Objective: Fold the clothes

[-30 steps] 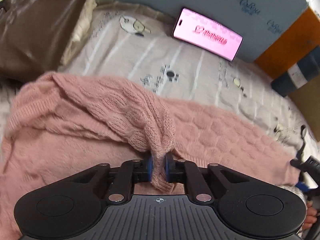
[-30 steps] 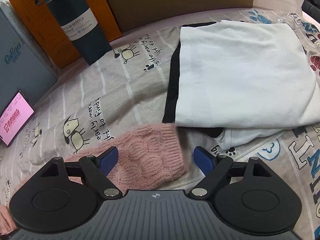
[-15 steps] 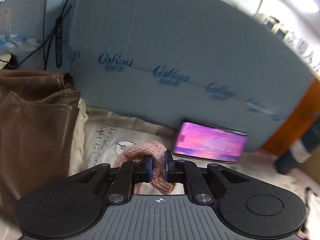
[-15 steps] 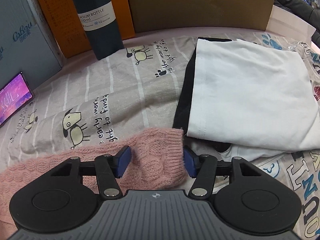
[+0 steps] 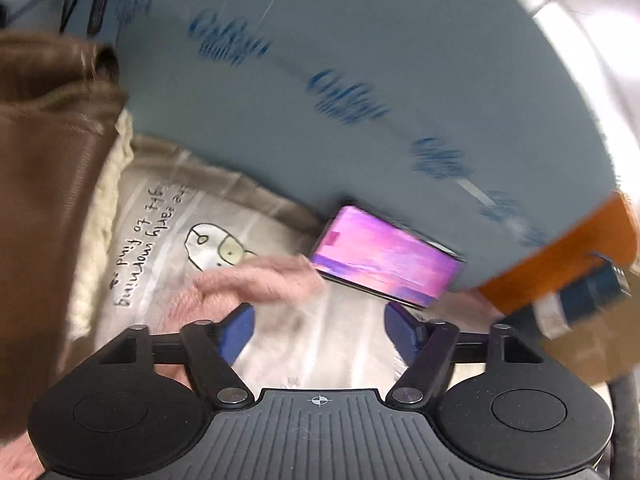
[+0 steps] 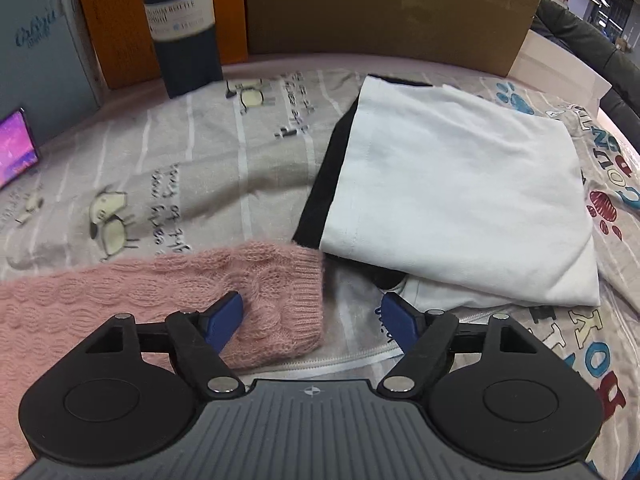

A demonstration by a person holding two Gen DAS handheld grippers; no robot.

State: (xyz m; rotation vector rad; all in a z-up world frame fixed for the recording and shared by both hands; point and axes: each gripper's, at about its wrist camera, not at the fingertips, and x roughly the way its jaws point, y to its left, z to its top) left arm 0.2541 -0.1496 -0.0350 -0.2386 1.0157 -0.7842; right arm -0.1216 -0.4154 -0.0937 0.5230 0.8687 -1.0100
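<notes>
A pink cable-knit sweater (image 6: 120, 292) lies on the printed bedsheet (image 6: 200, 168). Its cuffed sleeve end (image 6: 288, 304) lies between the open jaws of my right gripper (image 6: 312, 318), nearer the left finger; the jaws do not grip it. In the left wrist view my left gripper (image 5: 318, 328) is open and empty. A blurred fold of the pink sweater (image 5: 248, 280) hangs just beyond and left of its left fingertip (image 5: 238, 330). The view is motion-blurred.
A folded white garment (image 6: 460, 200) lies on a black one (image 6: 324, 184) to the right. A lit phone (image 5: 384, 260) leans on a blue-grey box (image 5: 360, 80). A dark bottle (image 6: 182, 28), orange box (image 6: 116, 20), cardboard box (image 6: 384, 4) and a brown bag (image 5: 44, 184) border the bed.
My left gripper has opened and let go of the pink sweater fold, which drops away to the left. My right gripper has opened wider around the sleeve end and moved slightly forward.
</notes>
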